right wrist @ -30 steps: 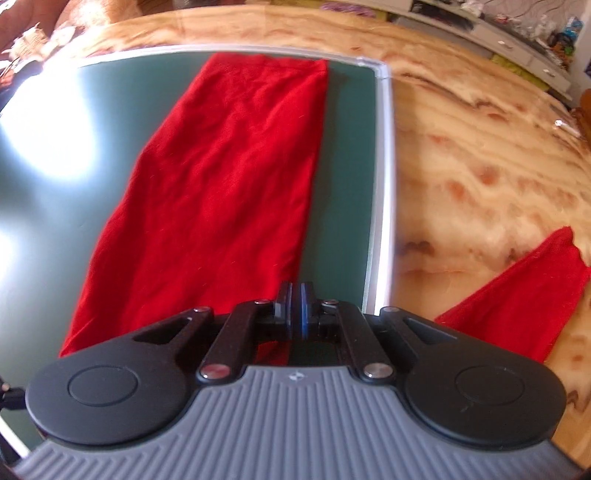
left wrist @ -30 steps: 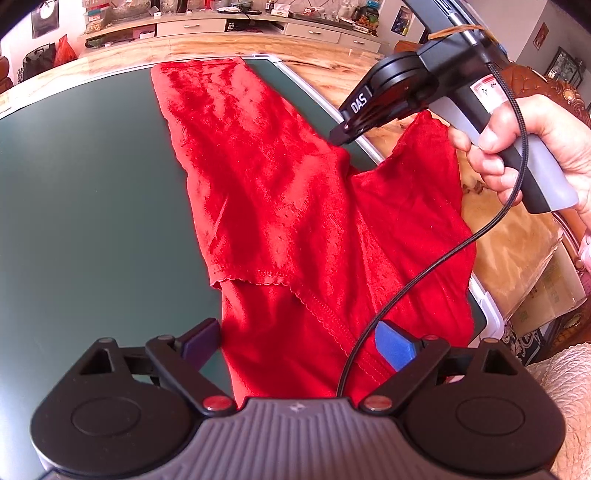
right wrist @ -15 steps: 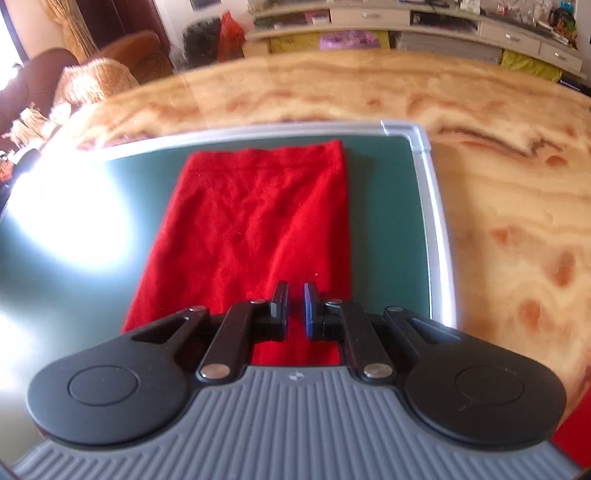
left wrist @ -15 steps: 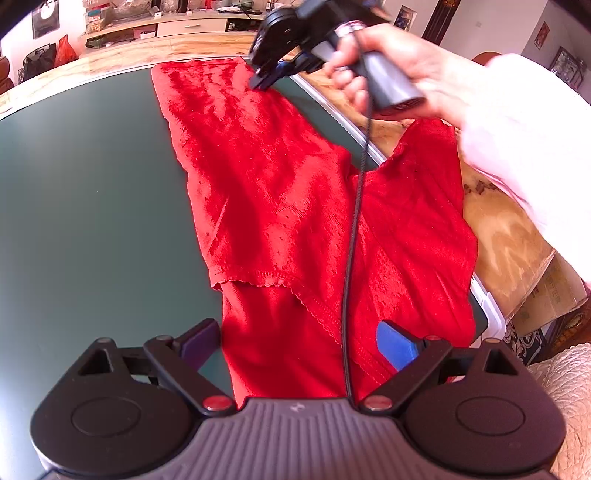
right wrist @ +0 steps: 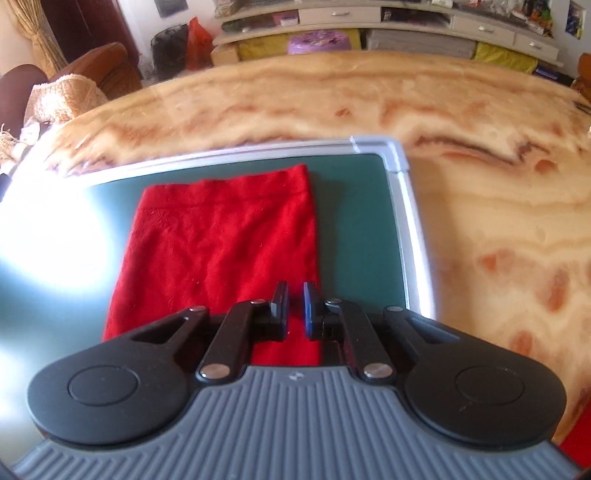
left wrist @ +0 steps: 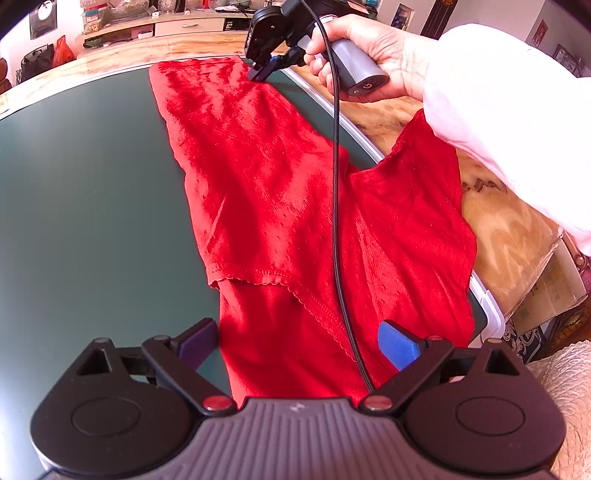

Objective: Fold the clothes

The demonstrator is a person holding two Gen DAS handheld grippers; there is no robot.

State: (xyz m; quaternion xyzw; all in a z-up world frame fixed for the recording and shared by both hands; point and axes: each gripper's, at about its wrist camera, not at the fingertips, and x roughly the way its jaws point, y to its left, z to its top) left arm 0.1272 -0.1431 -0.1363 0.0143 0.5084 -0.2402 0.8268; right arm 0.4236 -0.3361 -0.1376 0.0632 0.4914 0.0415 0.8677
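Green mat (left wrist: 92, 192), red garment (left wrist: 266, 192) (hem in right view), right tongs (right wrist: 294, 308) narrowly parted

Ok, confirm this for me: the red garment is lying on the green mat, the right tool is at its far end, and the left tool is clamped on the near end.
Not quite. The left tool is open, with the red garment lying unpinched between its pads, as the left wrist view shows. The rest stands: garment on the green mat, right tool at its far end.

green mat (right wrist: 354, 206), marble table (right wrist: 480, 206) (glossy), shelves (right wrist: 369, 14)

Bright daylight, blown-out glare on the green mat (right wrist: 55, 236), strong fisheye bending at edges.
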